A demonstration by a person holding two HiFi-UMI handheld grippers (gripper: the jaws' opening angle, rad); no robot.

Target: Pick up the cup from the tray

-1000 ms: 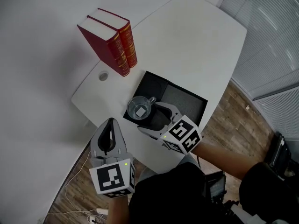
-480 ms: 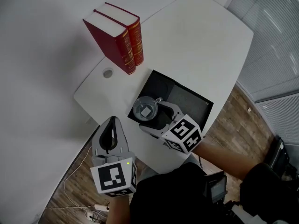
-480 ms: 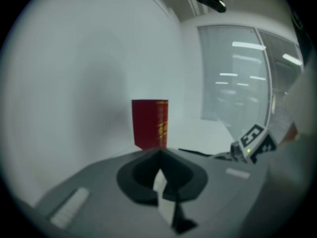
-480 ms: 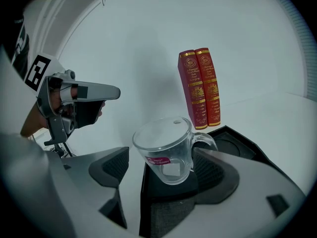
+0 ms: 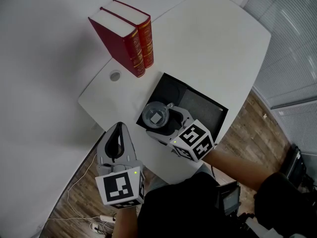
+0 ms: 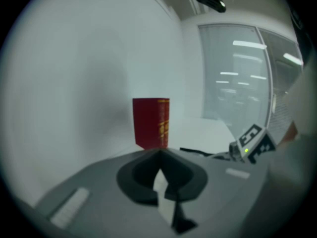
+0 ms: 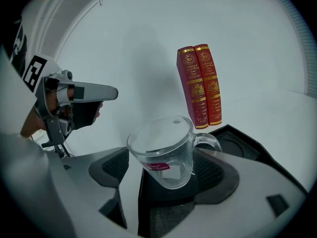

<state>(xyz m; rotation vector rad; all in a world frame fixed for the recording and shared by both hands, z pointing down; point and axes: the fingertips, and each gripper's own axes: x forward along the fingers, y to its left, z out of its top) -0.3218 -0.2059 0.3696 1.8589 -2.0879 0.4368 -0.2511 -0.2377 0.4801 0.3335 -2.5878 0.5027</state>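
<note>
Hanging nearest, the left gripper [image 6: 161,182] is closed on nothing. The right gripper [image 7: 168,171] holds its jaws apart around the clear glass handled cup [image 7: 163,150] on the shallow black tray [image 7: 247,150]; smooth glass may slip, or the handle [image 7: 208,142] may catch a jaw. Only the right gripper view shows this closeness; the head view hides it.

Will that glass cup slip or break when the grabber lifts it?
The cup looks like smooth clear glass, so it may slip in the right gripper and would probably break if dropped. It looks empty, so likely light. Its handle juts sideways, so it might twist.
</note>
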